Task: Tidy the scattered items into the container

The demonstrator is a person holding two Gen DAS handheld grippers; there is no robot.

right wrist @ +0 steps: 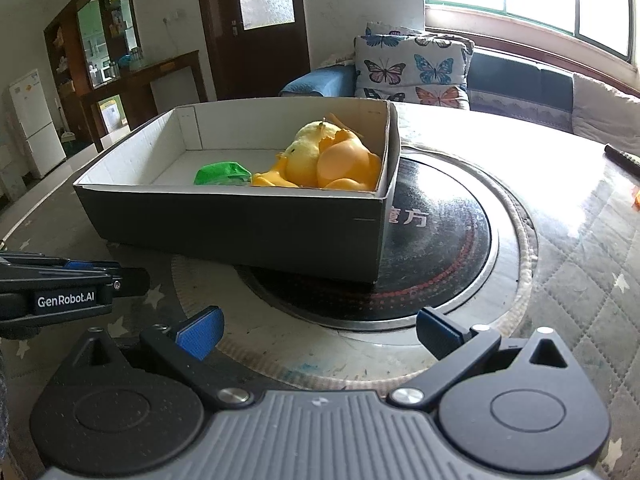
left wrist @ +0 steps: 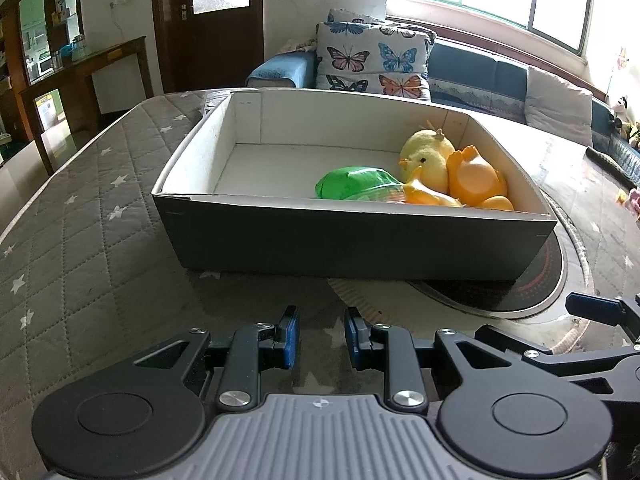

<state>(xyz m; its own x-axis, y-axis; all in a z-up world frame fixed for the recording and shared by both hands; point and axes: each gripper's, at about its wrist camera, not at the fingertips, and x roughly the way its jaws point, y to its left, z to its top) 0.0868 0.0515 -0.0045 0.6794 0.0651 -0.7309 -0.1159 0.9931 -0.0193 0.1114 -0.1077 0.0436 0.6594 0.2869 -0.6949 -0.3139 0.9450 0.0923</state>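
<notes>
A grey cardboard box (left wrist: 352,240) (right wrist: 240,224) with a white inside stands on the table. In its right end lie a yellow plush chick (left wrist: 428,160) (right wrist: 304,152), an orange rubber duck (left wrist: 476,180) (right wrist: 344,164) and a green packet (left wrist: 354,184) (right wrist: 220,172). My left gripper (left wrist: 322,338) hovers in front of the box's near wall, its blue pads a small gap apart with nothing between them. My right gripper (right wrist: 318,330) hangs just right of it, jaws spread wide and empty. Each gripper shows at the edge of the other's view.
The box partly covers a round black hotplate (right wrist: 444,248) set into the table. A grey quilted cover with stars (left wrist: 80,220) spreads to the left. A dark remote (right wrist: 624,158) lies far right. A sofa with butterfly cushions (left wrist: 372,60) stands behind.
</notes>
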